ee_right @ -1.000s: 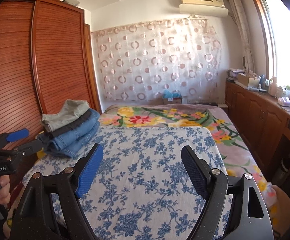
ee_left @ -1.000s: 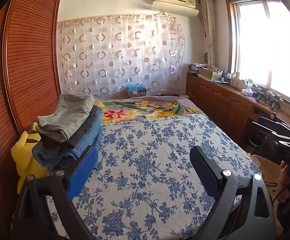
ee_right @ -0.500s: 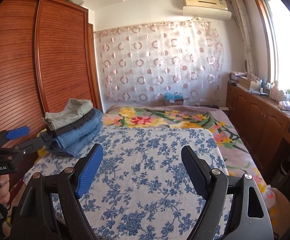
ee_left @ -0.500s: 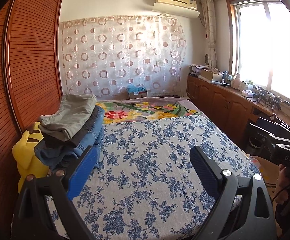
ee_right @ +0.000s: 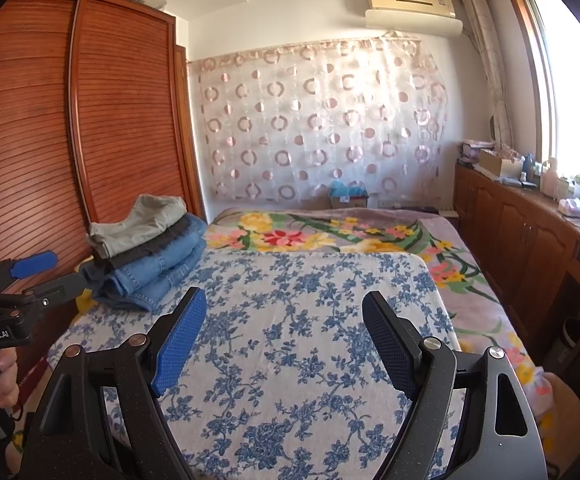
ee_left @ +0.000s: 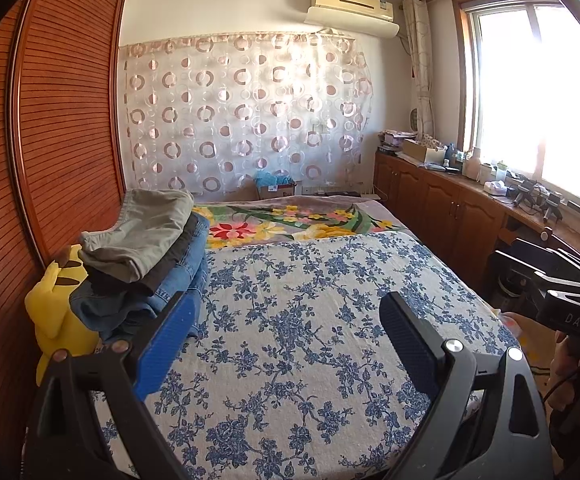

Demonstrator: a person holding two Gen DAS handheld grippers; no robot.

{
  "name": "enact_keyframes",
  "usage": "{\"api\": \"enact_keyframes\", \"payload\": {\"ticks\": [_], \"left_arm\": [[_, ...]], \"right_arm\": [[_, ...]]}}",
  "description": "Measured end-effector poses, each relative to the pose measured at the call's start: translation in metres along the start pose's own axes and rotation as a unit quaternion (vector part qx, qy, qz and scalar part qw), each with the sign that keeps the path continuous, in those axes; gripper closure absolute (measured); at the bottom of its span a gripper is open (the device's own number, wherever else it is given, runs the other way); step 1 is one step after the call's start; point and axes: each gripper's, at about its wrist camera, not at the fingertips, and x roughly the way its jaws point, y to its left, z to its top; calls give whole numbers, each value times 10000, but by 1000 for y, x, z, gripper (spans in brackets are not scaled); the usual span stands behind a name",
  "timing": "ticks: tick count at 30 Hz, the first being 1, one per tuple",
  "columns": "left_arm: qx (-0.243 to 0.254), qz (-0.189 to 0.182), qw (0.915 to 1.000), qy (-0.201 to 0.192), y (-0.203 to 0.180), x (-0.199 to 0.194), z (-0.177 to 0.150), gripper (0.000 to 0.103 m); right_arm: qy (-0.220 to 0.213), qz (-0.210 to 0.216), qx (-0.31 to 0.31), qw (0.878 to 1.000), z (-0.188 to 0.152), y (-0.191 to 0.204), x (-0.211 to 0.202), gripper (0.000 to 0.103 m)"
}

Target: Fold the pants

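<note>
While I hold both tools above the near end of the bed, the stack of folded pants (ee_left: 145,264) sits ahead and to the left of my left gripper (ee_left: 285,340), its lower jeans just behind the left blue pad (ee_left: 165,348). From my right gripper (ee_right: 281,336) the same stack is farther off to the left, well apart from the fingers. Both grippers are spread wide and grasp nothing. A grey-green pair lies on top, a dark pair under it, blue jeans at the bottom.

That stack rests at the left edge of the blue floral sheet (ee_left: 310,320), close to the slatted wooden wardrobe (ee_left: 61,128), with a yellow plush toy (ee_left: 55,320) wedged between. To the right the sheet lies flat and bare up to its far edge, where a bright flowered blanket (ee_left: 290,224) shows.

Behind the bed hangs a circle-patterned curtain (ee_left: 245,116) under an air conditioner (ee_left: 350,0). Wooden cabinets (ee_left: 450,208) run beneath the sunlit window (ee_left: 538,80).
</note>
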Motion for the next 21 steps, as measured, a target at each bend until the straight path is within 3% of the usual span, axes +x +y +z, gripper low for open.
{"api": "enact_keyframes", "payload": {"ticks": [21], "left_arm": [[-1, -2, 10000, -10, 0, 0, -1, 9]], "right_arm": [[13, 2, 7, 10000, 0, 0, 1, 20]]}}
